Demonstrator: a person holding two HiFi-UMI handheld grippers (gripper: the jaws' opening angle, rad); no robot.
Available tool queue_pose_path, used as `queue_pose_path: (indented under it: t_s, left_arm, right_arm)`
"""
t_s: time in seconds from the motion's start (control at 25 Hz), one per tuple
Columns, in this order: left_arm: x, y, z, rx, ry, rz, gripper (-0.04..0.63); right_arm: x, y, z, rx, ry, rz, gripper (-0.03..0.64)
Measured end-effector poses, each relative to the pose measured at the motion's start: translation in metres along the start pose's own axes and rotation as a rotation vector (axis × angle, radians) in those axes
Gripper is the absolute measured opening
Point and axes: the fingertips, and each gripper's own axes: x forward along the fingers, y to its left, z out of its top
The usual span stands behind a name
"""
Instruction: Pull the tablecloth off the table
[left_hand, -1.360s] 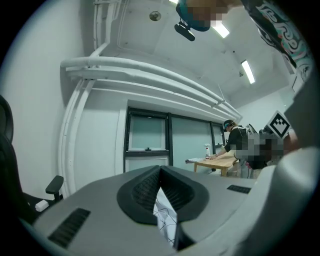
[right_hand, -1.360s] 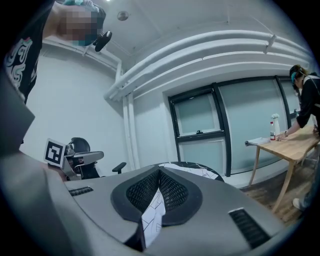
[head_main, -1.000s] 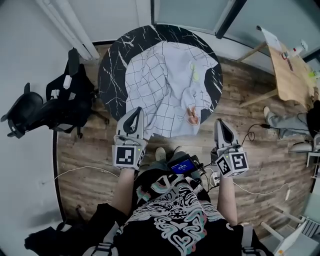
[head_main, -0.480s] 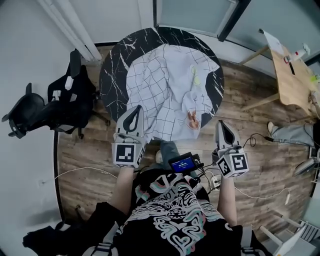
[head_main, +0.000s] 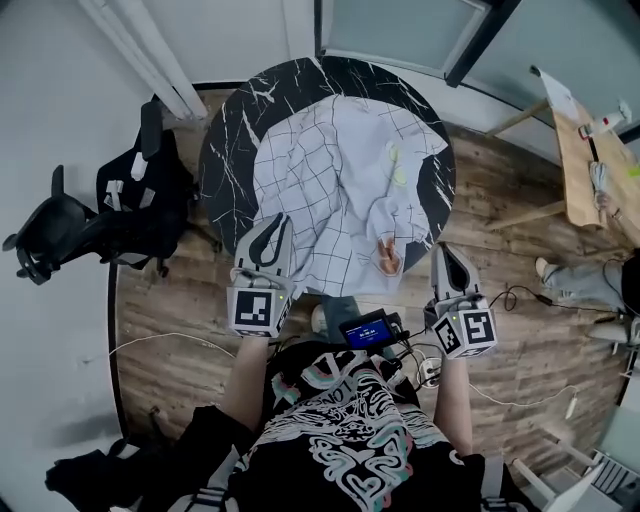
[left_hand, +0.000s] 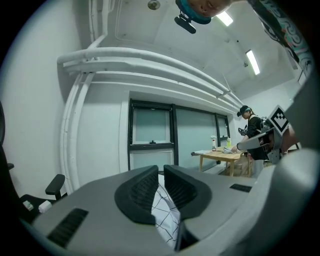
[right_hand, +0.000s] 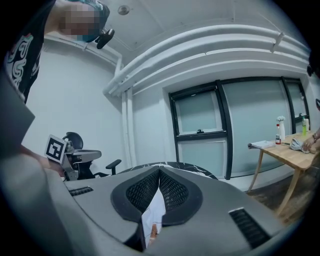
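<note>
A white checked tablecloth (head_main: 340, 190) lies crumpled on the round black marble table (head_main: 225, 160), and its near edge hangs over the rim toward me. My left gripper (head_main: 268, 228) is at the cloth's near left edge. Its jaws have just been opening, and in the left gripper view (left_hand: 161, 175) a narrow gap shows between the pads with the checked cloth (left_hand: 165, 212) still lying in it. At the table's near right rim, my right gripper (head_main: 445, 250) is shut. The right gripper view (right_hand: 159, 175) shows a fold of white cloth (right_hand: 152, 215) pinched between its pads.
A black office chair (head_main: 90, 215) stands left of the table. A wooden table (head_main: 590, 150) with bottles stands at the right, with a person (left_hand: 255, 135) beside it. Cables (head_main: 520, 385) run over the wood floor. A small screen device (head_main: 365, 330) sits at my waist.
Both grippers have drawn back toward me, and the cloth's near edge has slid further over the table's near rim. The left jaws have parted a little.
</note>
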Motion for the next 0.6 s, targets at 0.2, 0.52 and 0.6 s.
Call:
queue_pose_path:
  t_s: [0.2, 0.52, 0.6]
  left_arm:
    - [0.013, -0.001, -0.012, 0.000, 0.046, -0.012, 0.084]
    - [0.033, -0.010, -0.034, 0.016, 0.116, -0.066, 0.148]
    - [0.037, -0.012, -0.040, 0.027, 0.135, -0.077, 0.171]
  right_arm:
    - [0.020, -0.003, -0.009, -0.010, 0.043, 0.026, 0.031]
    - [0.047, -0.005, -0.024, -0.009, 0.078, 0.068, 0.091]
    - [0.052, -0.006, -0.028, -0.003, 0.092, 0.079, 0.114]
